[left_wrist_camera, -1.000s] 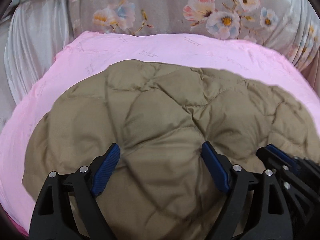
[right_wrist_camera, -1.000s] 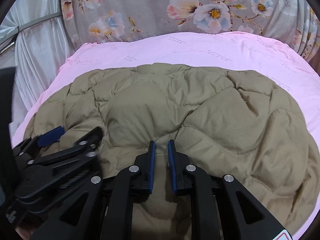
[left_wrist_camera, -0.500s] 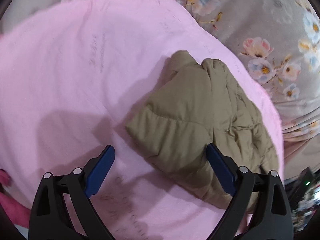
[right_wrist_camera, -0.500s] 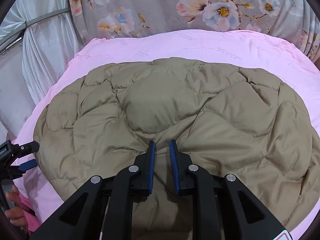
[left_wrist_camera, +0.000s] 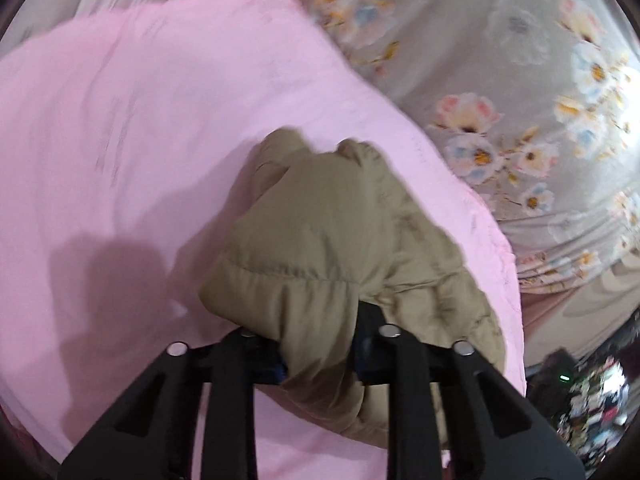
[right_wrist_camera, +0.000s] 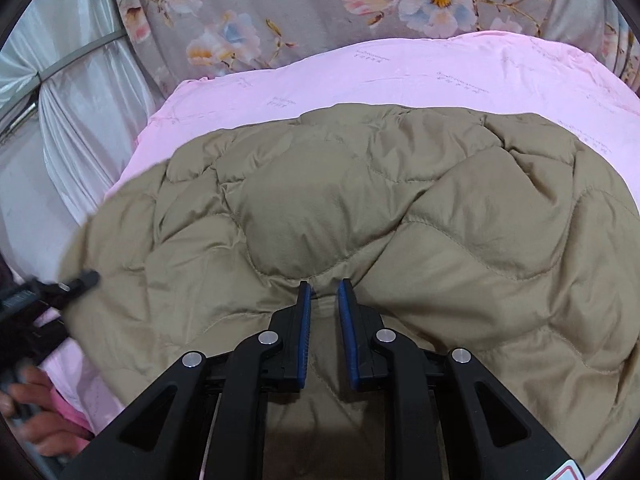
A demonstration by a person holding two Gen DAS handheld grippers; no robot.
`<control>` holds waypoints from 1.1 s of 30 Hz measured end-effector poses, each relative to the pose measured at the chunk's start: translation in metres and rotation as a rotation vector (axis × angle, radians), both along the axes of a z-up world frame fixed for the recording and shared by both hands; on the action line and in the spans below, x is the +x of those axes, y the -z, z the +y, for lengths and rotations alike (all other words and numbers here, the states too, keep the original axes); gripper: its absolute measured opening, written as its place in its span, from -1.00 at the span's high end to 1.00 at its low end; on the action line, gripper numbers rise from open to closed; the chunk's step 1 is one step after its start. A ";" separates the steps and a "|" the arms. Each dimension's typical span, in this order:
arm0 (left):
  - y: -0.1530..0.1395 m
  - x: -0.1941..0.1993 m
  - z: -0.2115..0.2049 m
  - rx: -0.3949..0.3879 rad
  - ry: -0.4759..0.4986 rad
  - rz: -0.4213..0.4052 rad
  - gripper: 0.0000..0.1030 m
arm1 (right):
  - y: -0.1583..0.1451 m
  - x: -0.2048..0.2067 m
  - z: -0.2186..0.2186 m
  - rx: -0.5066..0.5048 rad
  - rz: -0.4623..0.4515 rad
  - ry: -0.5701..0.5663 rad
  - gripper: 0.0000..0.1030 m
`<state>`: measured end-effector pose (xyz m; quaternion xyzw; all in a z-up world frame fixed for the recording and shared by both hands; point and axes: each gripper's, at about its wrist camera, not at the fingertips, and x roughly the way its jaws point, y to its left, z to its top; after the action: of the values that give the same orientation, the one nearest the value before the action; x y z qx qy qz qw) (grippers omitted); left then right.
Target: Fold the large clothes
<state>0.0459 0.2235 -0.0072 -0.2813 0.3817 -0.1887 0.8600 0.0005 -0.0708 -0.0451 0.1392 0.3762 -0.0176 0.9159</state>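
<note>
A tan quilted puffer jacket [right_wrist_camera: 380,216] lies spread on a pink sheet [right_wrist_camera: 400,76]. My right gripper [right_wrist_camera: 324,292] is shut on a pinch of the jacket's near edge. In the left wrist view my left gripper [left_wrist_camera: 318,348] is shut on a bunched corner of the jacket [left_wrist_camera: 320,240], which bulges over and hides the pads. The left gripper also shows at the left edge of the right wrist view [right_wrist_camera: 76,282], at the jacket's left side, with a hand below it.
The pink sheet [left_wrist_camera: 120,120] covers a bed. A grey floral cloth [right_wrist_camera: 320,4] lies behind it and also shows in the left wrist view [left_wrist_camera: 520,80]. A white curtain [right_wrist_camera: 72,120] hangs at the left. Dark clutter [left_wrist_camera: 592,396] sits beyond the bed's right edge.
My left gripper swung out from beside the right one to the jacket's left side and closed on its corner. The right gripper kept its hold and shifted little.
</note>
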 end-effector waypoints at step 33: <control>-0.110 -0.100 -0.314 0.383 0.616 -0.355 0.77 | -0.028 -0.153 -0.122 0.250 0.041 0.095 0.74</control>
<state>-0.0544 -0.0904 0.1030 0.0488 0.3220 -0.4088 0.8526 -0.1528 -0.1927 -0.0173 0.2695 0.3873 -0.0168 0.8815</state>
